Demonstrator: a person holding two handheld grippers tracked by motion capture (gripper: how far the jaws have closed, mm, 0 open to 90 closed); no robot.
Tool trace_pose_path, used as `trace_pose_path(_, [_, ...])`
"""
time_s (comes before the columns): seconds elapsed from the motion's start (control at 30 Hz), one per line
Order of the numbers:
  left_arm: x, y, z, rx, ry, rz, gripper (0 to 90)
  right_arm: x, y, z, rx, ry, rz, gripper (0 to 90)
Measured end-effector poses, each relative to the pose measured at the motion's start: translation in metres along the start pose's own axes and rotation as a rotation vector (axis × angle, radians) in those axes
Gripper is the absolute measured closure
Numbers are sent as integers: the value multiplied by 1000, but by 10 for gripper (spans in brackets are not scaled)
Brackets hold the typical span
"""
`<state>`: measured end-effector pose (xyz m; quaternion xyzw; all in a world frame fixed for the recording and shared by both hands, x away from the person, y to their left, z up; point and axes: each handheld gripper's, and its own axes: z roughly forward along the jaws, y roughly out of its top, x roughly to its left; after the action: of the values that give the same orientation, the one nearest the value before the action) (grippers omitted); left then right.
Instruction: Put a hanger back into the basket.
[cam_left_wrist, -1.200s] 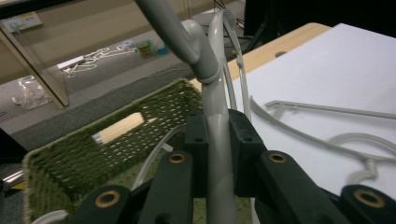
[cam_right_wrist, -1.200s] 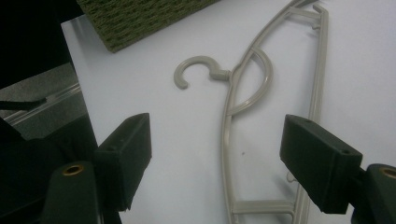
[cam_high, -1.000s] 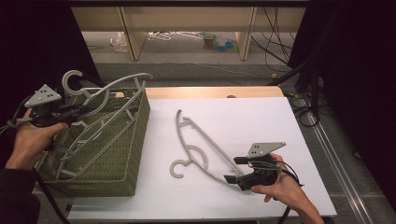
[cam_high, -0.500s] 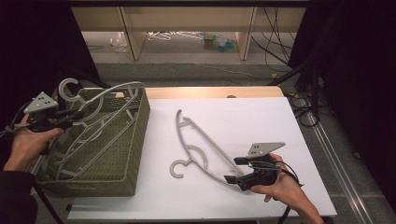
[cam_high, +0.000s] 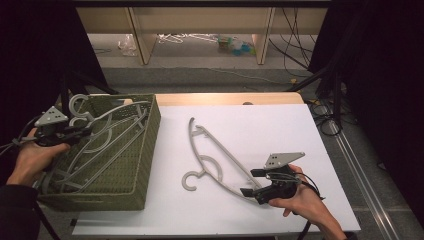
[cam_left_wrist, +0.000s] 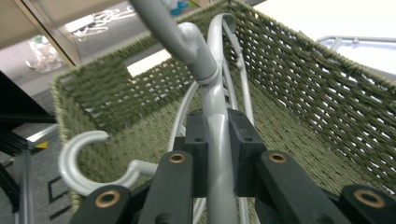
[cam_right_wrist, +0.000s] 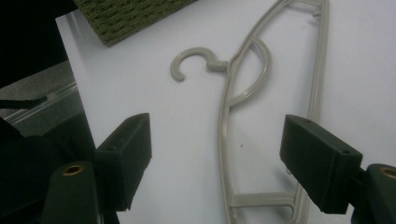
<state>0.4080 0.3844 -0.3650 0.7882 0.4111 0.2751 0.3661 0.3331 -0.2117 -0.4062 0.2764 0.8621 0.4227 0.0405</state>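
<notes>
Hangers fill the woven basket (cam_high: 145, 150) from above while one lies on the white bench (cam_high: 300, 135); the left gripper (cam_left_wrist: 217, 154) clamps a grey hanger (cam_left_wrist: 215, 93) over the basket, and the right gripper (cam_right_wrist: 215, 163), jaws apart, frames the remaining hanger (cam_right_wrist: 247, 88).

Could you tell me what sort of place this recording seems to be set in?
Probably a lab or recording workspace, not a home: a white-topped table stands between black curtains, loose cables trail across the floor, and hangers and clutter lie under a bare wooden bench behind.
</notes>
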Motion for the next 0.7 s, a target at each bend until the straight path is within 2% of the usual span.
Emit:
trace_pose_path(0.03, [0,-2,2,27,-5,6,795,0,0,0,2,2,4,260])
trace_pose_path(0.07, [3,-2,2,70,-12,55,795,0,0,0,5,4,7,260])
trace_pose_path(0.1, [2,-3,5,71,-10,52,795,0,0,0,5,5,7,260])
trace_pose_path(0.13, [0,-5,10,51,-18,25,795,0,-1,0,6,4,11,260])
trace_pose_path(0.17, [1,-7,11,78,-16,54,795,0,-1,1,5,2,5,260])
trace_pose_path(0.2, [1,-8,14,95,-17,47,795,0,-1,1,6,-1,5,260])
trace_pose_path(0.23, [-1,-11,20,77,-19,20,795,-1,-1,1,6,-1,5,260])
trace_pose_path(0.27, [1,-12,21,118,-15,53,795,0,-1,1,5,0,7,260])
trace_pose_path(0.3, [0,-13,23,136,-9,45,794,-1,-1,1,4,0,6,260])
trace_pose_path(0.33, [-2,-16,28,112,-2,7,795,-1,-1,1,6,1,5,260])
trace_pose_path(0.37, [-1,-18,29,150,-2,20,795,-1,-1,1,5,0,7,260])
trace_pose_path(0.43, [1,-22,33,157,-2,9,794,-1,-1,1,5,-1,9,260])
trace_pose_path(0.47, [2,-26,35,160,7,-16,793,-1,-1,2,4,-1,10,260])
trace_pose_path(0.53, [6,-29,38,173,7,-2,793,-2,-2,2,6,0,8,260])
trace_pose_path(0.57, [4,-33,39,166,28,-42,793,-2,-2,3,10,5,10,260])
trace_pose_path(0.6, [5,-35,40,166,32,-45,793,-1,-2,3,13,8,17,260])
trace_pose_path(0.63, [5,-36,41,162,42,-67,791,-2,-2,3,11,5,7,260])
trace_pose_path(0.67, [6,-37,41,176,46,-66,791,-2,-2,3,11,6,9,260])
trace_pose_path(0.7, [9,-35,40,196,39,-35,791,-2,-2,3,12,6,8,260])
